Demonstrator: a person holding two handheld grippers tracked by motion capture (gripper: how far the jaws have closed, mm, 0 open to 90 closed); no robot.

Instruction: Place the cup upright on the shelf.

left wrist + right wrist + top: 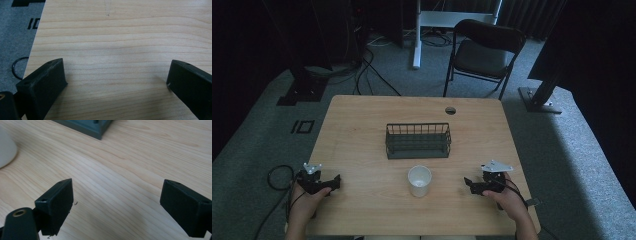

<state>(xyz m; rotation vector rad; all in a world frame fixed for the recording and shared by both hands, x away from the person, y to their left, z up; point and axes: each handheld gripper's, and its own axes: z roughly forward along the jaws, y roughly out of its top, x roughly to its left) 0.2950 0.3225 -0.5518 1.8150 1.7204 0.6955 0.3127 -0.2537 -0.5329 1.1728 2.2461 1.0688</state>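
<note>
Resting at about 8 o'clock on the wooden tabletop [362,145], near its left edge, the left claw [333,183] sits in the person's left hand [308,200] with its jaws spread wide and nothing between them; the left gripper view shows the same left claw [116,75] gaping over bare wood grain, the tabletop edge and grey carpet off at 10 o'clock

At the centre of the tabletop stands a dark wire basket [418,141], long side facing the person, and just at its 6 o'clock, a little apart from it, a white paper cup [419,180] stands upright with its mouth open to the ceiling

At about 4 o'clock on the tabletop the right claw [468,184] points toward the cup from the person's right hand [512,199], well apart from it, jaws likewise wide and holding nothing. In the right gripper view the right claw [116,197] frames bare wood, with the cup's white side [6,150] at 9 o'clock and a corner of the basket [87,126] at 12 o'clock, neither touched
</note>
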